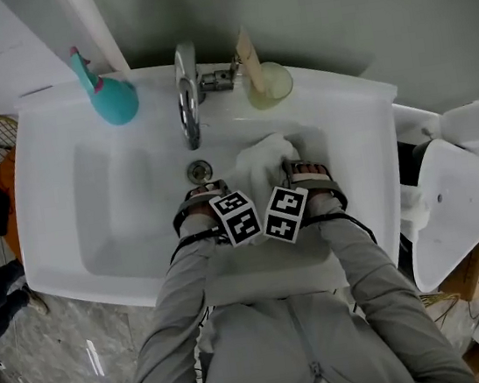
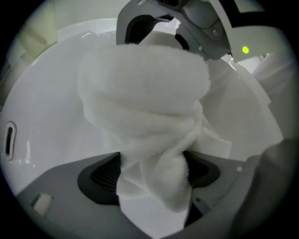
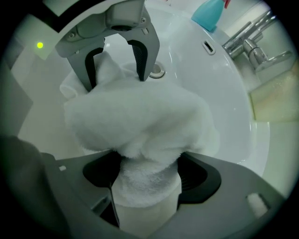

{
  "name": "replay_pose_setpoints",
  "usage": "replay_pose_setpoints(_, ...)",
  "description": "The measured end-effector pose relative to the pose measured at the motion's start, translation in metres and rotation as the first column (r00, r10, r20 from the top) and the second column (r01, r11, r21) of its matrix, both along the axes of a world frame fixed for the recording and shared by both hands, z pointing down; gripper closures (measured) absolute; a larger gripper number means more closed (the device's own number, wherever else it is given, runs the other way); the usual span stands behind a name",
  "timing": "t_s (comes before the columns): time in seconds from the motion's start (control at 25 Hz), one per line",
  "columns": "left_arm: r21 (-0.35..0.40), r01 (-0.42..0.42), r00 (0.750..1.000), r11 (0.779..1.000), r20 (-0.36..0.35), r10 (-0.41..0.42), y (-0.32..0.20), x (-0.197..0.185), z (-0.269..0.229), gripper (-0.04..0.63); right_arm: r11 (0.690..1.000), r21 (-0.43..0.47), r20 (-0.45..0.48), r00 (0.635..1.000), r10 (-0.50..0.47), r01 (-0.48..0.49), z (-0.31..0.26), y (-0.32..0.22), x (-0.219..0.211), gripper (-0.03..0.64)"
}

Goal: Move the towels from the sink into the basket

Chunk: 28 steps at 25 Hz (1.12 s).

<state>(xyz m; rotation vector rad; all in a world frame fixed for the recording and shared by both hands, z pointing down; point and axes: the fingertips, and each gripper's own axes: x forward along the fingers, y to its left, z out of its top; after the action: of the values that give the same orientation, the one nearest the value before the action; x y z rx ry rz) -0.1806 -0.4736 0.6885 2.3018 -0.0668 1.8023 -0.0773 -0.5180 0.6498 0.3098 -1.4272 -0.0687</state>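
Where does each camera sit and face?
Head view: on the head, facing steeply down into the sink; sleeves, left tongs and right tongs show.
Left gripper view: on the left tongs, along its jaws at the towel; right tongs opposite.
Right gripper view: on the right tongs, at the towel; left tongs opposite.
Shared: the towel, between both open jaws.

Left half of sink (image 1: 109,204): bare, room for me to pass.
Right half: towel (image 1: 262,161) heaped there.
Back edge: faucet (image 1: 188,105), bottle (image 1: 113,98), cup (image 1: 269,85) in my way.
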Motion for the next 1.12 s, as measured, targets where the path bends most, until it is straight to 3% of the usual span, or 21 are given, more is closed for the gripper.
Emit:
replay_pose_setpoints(0.2,-0.053,-0.005,1.0,0.999,-0.027,0.003,0.005,0.002,0.0,0.149,0.997,-0.058,-0.007,0.999,0.05,-0.05,0.006,0.006,0.001,0.317)
replay_pose_setpoints(0.36,-0.099,-0.02,0.999,0.995,-0.049,0.015,0.015,0.005,-0.002,0.25,0.997,-0.042,-0.004,0.998,0.063,-0.063,0.006,0.008,0.001,0.393)
replay_pose_setpoints(0.44,-0.093,-0.016,0.998,0.996,-0.065,0.01,0.016,0.008,-0.004,0.297,0.997,-0.025,0.007,0.997,0.071,-0.071,0.005,0.008,0.0,0.433)
replay_pose_setpoints(0.52,-0.061,-0.001,0.996,0.998,-0.084,-0.004,0.013,0.012,-0.007,0.394,0.995,-0.008,0.031,0.995,0.097,-0.097,0.002,0.007,0.0,0.456)
replay_pose_setpoints(0.64,-0.02,0.018,0.995,1.0,-0.1,-0.019,0.008,0.009,-0.013,0.434,0.981,0.032,0.104,0.977,0.188,-0.192,-0.008,0.004,0.001,0.469)
replay_pose_setpoints(0.84,0.026,0.143,0.974,0.989,-0.182,-0.136,-0.016,-0.003,-0.042,0.448,0.921,0.143,0.277,0.908,0.314,-0.363,-0.044,-0.005,-0.001,0.476)
replay_pose_setpoints(1.12,0.091,0.275,0.921,0.957,-0.311,-0.235,-0.037,-0.015,-0.096,0.449,0.797,0.276,0.477,0.797,0.372,-0.537,-0.11,-0.01,0.003,0.477)
